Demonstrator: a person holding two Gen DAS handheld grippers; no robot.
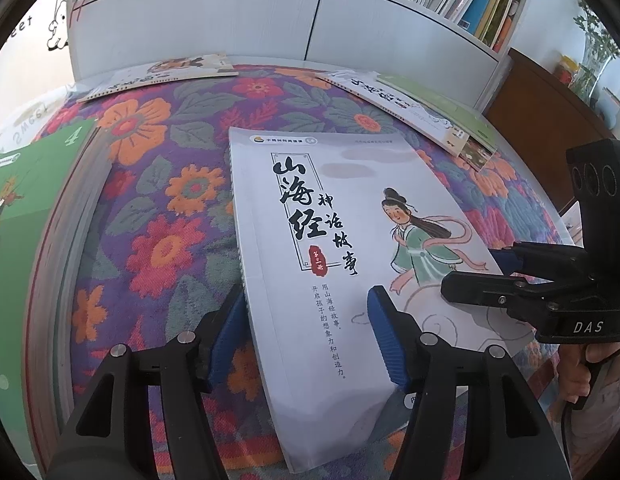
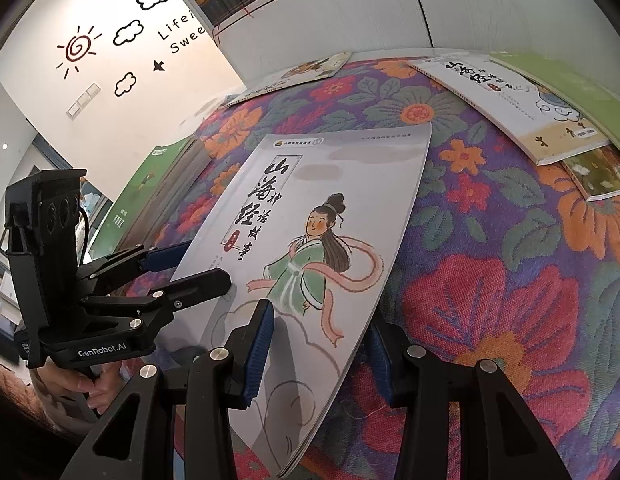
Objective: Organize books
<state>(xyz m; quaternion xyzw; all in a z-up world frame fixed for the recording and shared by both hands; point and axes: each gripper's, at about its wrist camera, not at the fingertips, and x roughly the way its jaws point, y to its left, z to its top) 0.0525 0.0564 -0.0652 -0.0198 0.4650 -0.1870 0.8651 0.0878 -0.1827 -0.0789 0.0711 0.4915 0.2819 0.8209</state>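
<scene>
A white book point(image 1: 330, 220) with black calligraphy and a drawn figure in a green robe is held just above the floral cloth point(image 1: 158, 200). My left gripper point(image 1: 306, 294) straddles its spine edge near the front corner. One blue pad sits against the spine side and the other on the cover. From the right wrist view the left gripper point(image 2: 208, 262) bites the book point(image 2: 330, 184) from the left. My right gripper point(image 2: 320, 318) clamps the raised right edge, one pad on the cover and one beneath. It also shows in the left wrist view as the right gripper point(image 1: 470, 272).
A thick green-covered stack point(image 1: 30, 200) lies at the left. One thin book point(image 1: 158, 76) lies at the back left, and a few overlapping books point(image 1: 410, 104) at the back right. Behind stands a white bookshelf point(image 1: 270, 12), with a wooden cabinet point(image 1: 550, 120) to its right.
</scene>
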